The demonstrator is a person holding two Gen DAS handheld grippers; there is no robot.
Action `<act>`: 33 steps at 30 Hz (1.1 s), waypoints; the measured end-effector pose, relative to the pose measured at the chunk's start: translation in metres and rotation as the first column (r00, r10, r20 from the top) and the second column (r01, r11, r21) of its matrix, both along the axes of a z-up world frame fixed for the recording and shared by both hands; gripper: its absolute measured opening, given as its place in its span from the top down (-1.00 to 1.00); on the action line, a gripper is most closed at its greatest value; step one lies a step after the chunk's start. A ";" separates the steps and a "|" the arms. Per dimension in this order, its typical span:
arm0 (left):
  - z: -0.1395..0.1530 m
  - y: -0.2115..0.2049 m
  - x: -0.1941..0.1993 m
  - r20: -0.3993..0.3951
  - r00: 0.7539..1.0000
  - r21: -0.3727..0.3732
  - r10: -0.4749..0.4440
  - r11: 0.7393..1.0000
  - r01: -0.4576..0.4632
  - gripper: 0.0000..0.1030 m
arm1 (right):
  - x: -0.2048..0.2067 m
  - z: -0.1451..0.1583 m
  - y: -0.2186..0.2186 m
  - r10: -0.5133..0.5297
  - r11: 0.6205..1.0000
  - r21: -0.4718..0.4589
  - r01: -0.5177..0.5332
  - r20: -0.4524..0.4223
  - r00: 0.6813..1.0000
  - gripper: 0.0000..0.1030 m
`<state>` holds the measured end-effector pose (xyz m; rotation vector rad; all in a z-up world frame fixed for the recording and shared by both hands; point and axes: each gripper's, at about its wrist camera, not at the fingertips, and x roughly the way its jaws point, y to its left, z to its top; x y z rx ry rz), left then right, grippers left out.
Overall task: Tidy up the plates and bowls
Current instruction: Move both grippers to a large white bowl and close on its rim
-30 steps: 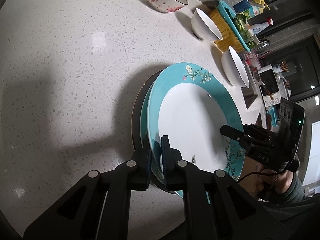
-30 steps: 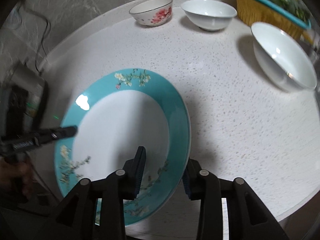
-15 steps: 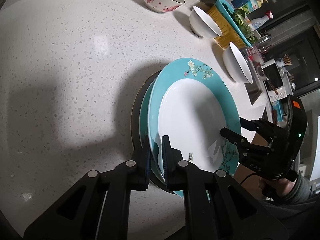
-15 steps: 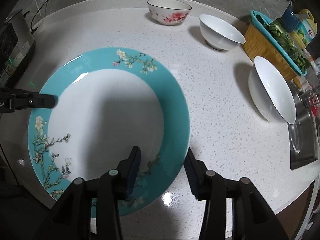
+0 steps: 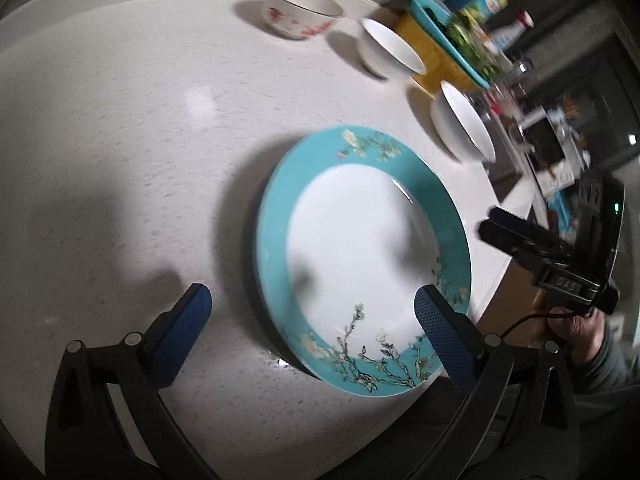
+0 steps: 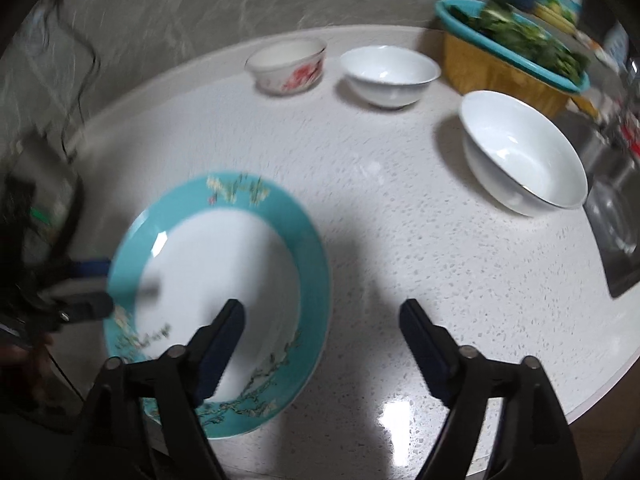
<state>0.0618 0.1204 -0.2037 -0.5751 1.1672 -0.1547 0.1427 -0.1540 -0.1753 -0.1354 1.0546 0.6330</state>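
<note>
With both jaws springing wide, turquoise-rimmed floral porcelain plate [image 5: 352,256] released onto speckled white countertop [image 5: 120,140]; left gripper [image 5: 310,314] and right gripper [image 6: 322,338] empty — bowls next, probably.

Left gripper [image 5: 308,304] jaws opening wide, straddling teal plate [image 5: 362,258] rim, untouched. Right gripper [image 6: 320,326] jaws opening above plate's right edge, nothing gripped.

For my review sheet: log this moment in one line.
plate: flat on counter | left tool: opening, empty | right tool: opening, empty | bowls: unstacked
</note>
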 end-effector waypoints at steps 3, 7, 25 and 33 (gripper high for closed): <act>0.005 0.017 0.000 0.003 0.998 0.018 0.060 0.998 -0.060 -0.99 | 0.009 0.009 -0.022 -0.039 0.995 0.096 0.042 -0.026 0.999 -0.71; 0.026 0.034 0.005 0.049 0.989 0.047 0.140 0.989 -0.143 -0.99 | 0.030 0.009 -0.054 -0.048 0.950 0.297 0.091 -0.149 0.988 -1.00; 0.101 -0.161 0.181 0.138 0.980 0.029 0.143 0.989 -0.148 -0.99 | 0.200 0.019 -0.223 -0.080 0.835 0.508 0.211 -0.268 0.960 -1.00; 0.048 -0.208 0.256 0.036 0.980 0.145 0.194 0.969 -0.197 -0.99 | 0.254 -0.011 -0.226 0.008 0.889 0.434 0.149 -0.338 0.941 -0.88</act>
